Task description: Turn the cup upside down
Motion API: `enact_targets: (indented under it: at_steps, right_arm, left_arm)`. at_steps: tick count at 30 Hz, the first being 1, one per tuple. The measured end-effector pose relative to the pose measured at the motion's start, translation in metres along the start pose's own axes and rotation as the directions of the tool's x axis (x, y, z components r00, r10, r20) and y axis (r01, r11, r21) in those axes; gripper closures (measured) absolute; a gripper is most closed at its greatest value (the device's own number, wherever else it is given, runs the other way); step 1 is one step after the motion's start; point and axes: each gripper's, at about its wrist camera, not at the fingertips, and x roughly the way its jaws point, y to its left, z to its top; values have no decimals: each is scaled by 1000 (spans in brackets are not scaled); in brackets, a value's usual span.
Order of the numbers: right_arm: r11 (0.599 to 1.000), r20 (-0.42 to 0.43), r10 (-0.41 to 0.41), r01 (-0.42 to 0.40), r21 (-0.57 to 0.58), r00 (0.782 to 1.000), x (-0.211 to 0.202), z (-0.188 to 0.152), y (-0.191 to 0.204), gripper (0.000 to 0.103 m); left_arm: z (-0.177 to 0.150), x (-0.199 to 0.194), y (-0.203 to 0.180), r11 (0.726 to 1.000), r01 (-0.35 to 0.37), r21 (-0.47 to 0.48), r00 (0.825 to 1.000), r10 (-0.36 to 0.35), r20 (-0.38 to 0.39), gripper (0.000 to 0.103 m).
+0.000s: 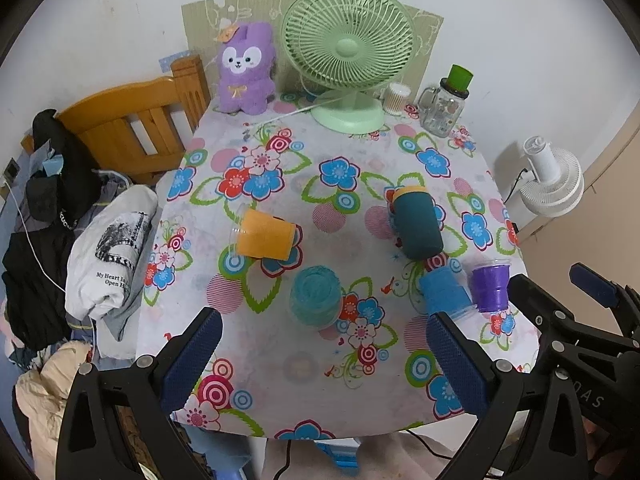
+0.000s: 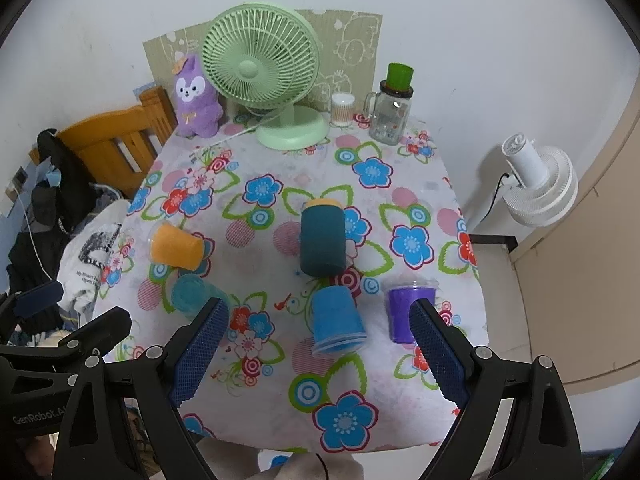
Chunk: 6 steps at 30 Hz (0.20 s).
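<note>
A small bedroom corner, white wall behind, and a desk (image 1: pixel 280 152) under a loud flowered cloth with a green fan (image 1: pixel 348 52) and a purple plush rabbit (image 1: pixel 244 72) parked along its far edge at twelve o'clock. Five cups are scattered on the near half. The light-blue cup (image 2: pixel 338 320) and the teal cup (image 1: pixel 316 296) appear to be mouth-down; the purple cup (image 2: pixel 410 312) stands mouth-up at about four o'clock on the cloth; the orange cup (image 1: pixel 266 234) lies on its side out at nine o'clock; the dark-teal cup (image 2: pixel 323 240) lies on its side near the middle. Both pairs of tongs hover over the near edge, touching nothing: the left tongs (image 1: pixel 324 356) gape wide with the teal cup between and beyond the tips, the right tongs (image 2: pixel 320 356) equally wide, framing the light-blue cup. Which cup is meant next I cannot tell, though the purple one sits just beside the right-hand finger (image 2: pixel 438 354) of the right tongs (the obvious candidate, to my eye). To do it well, I would shift right, close across the cup's mid-wall gently since thin plastic will likely buckle, lift clear of the neighbouring light-blue cup, roll the wrist fully over, and set the rim flat before letting go.
</note>
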Motion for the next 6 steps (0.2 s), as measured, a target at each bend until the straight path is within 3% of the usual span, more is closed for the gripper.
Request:
enact_targets:
  at_steps: [6]
  right_arm:
    - [1000,-36,-5,4,-19,999,21,6,9,10]
  left_arm:
    - [3,21,12,1000,13,-28,999,-14,-46,0]
